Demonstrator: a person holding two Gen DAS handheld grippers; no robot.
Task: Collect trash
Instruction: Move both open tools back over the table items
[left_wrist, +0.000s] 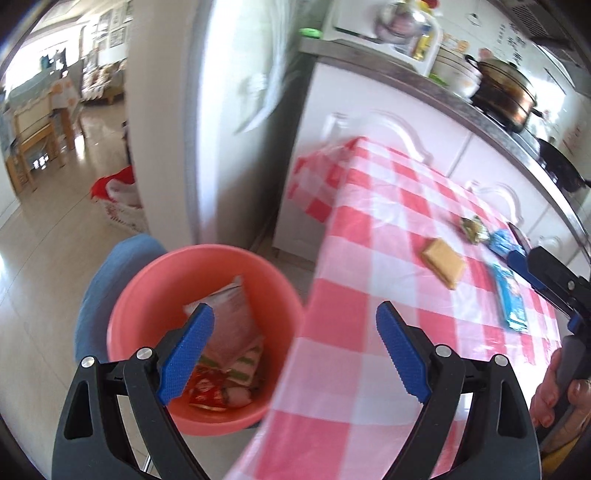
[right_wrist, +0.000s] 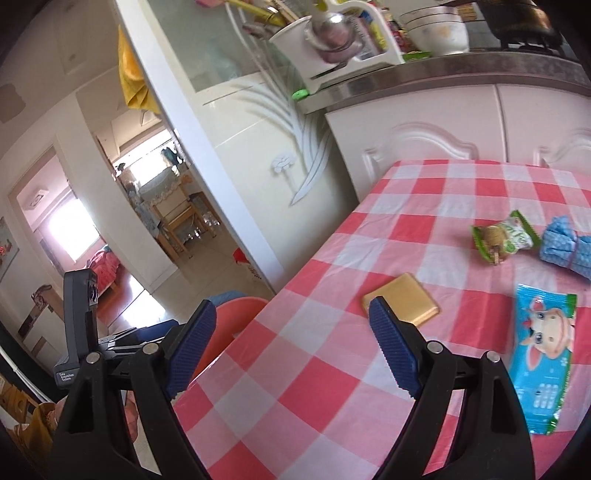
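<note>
Beside the table (left_wrist: 369, 332) sits the pink bin (left_wrist: 147, 288), handy for wrappers; left gripper (left_wrist: 295, 350) and right gripper (right_wrist: 291, 345) both gape wide, holding nothing.

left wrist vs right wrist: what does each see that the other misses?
Left wrist only: the inside of the pink bucket, with wrappers already in it, and a dark pot on the counter.
Right wrist only: the cow print on the blue packet, and the left claw's handle at the left edge.
Both: the checked tablecloth, gold packet, green wrapper, blue cloth bundle. Left claw and right claw are open and empty.
</note>
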